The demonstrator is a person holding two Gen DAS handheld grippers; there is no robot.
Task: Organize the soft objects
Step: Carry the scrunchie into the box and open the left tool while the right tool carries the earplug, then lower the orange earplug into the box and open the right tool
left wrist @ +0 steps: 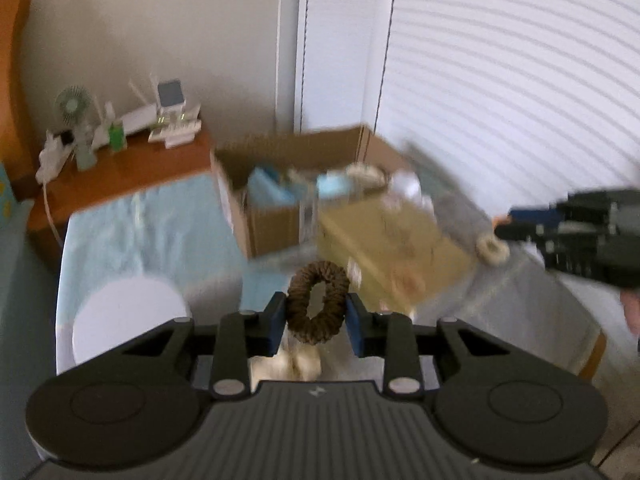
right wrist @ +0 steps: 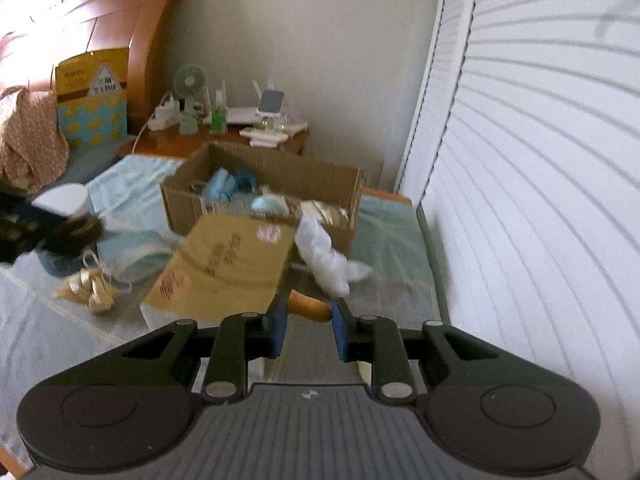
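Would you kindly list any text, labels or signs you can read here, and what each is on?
None reads clearly.
Cardboard box flap: dark handwritten scrawl and a pink sticker, too blurred.
Yellow bag by the headboard: print and a triangle sign, too small.

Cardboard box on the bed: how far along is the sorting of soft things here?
Partly done. The cardboard box already holds blue and pale soft items. In hand: the left gripper has its jaws shut on a brown hair tie; the right gripper is shut on an orange-tan piece, too unclear to name. Left: the cream ribbon bundle, a white crumpled cloth and light-blue fabric lie outside the box.
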